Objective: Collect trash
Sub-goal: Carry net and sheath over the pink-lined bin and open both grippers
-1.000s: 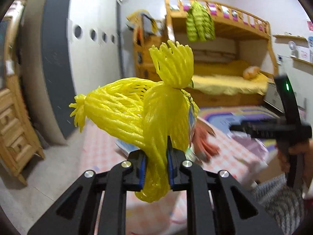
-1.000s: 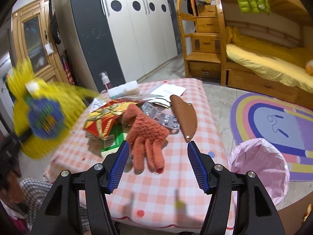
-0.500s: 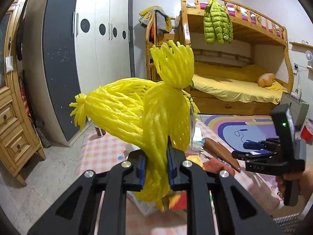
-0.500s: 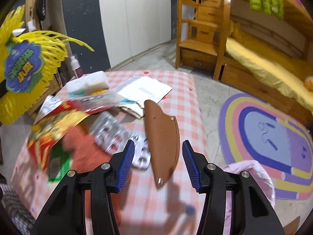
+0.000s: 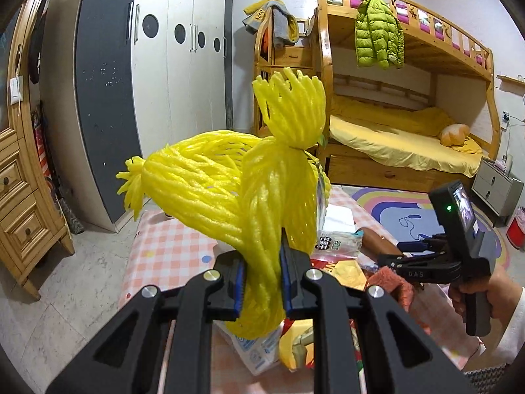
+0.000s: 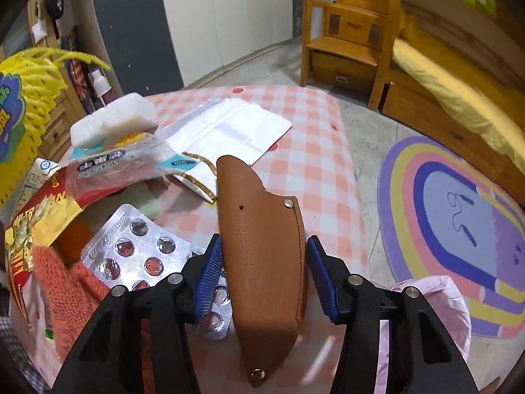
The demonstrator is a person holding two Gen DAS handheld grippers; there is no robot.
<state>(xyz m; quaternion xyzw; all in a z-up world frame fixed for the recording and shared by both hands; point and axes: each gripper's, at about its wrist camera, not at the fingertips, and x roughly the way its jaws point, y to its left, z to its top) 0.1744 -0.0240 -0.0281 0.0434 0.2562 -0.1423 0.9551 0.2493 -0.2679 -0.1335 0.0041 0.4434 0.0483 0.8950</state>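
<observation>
My left gripper (image 5: pixel 261 279) is shut on a yellow foam fruit net (image 5: pixel 229 184) and holds it above the checked table (image 5: pixel 170 246); the net also shows at the left edge of the right wrist view (image 6: pixel 23 111). My right gripper (image 6: pixel 265 275) is open, its fingers on either side of a brown leather sheath (image 6: pixel 262 256) that lies on the table (image 6: pixel 315 151). I cannot tell whether the pads touch it. A pink-lined trash bin (image 6: pixel 430 315) stands below the table edge at the right.
On the table lie a blister pack (image 6: pixel 137 252), an orange glove (image 6: pixel 62 279), a red and yellow wrapper (image 6: pixel 32 226), a clear snack bag (image 6: pixel 118 161), white paper (image 6: pixel 229 128) and a white foam block (image 6: pixel 115 118). A rainbow rug (image 6: pixel 459 229) and a bunk bed (image 5: pixel 393 124) lie beyond.
My right gripper has moved forward over the table from the orange glove to the brown sheath, and its jaws have narrowed around it. The left gripper keeps hold of the net.
</observation>
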